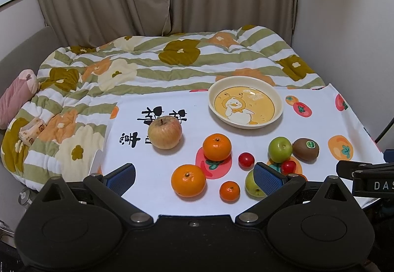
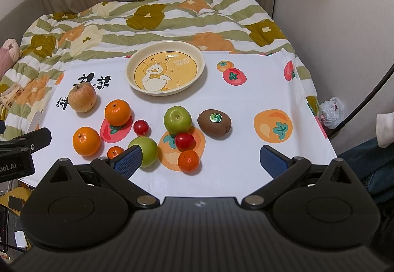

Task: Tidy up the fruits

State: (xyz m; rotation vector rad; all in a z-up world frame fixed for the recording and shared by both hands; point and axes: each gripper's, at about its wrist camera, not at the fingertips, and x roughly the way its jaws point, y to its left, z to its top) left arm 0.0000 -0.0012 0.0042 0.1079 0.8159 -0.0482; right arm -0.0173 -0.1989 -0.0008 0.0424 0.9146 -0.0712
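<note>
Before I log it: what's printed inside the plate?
A white cartoon duck on yellow, cream rim; the plate shows clearest in the right wrist view.

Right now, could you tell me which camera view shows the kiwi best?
The right wrist view: the kiwi lies near centre, unobstructed, its green sticker facing the camera. The left wrist view shows it smaller, off to the right, also unobstructed.

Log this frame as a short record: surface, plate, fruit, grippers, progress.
surface: white cloth with fruit prints, bed quilt behind
plate: duck plate, nothing in it
fruit: apple, kiwi, two green fruits, oranges and small red fruits, all on the cloth
left gripper: jaws open, holding nothing
right gripper: jaws open, holding nothing
progress: no fruit in the plate yet
</note>
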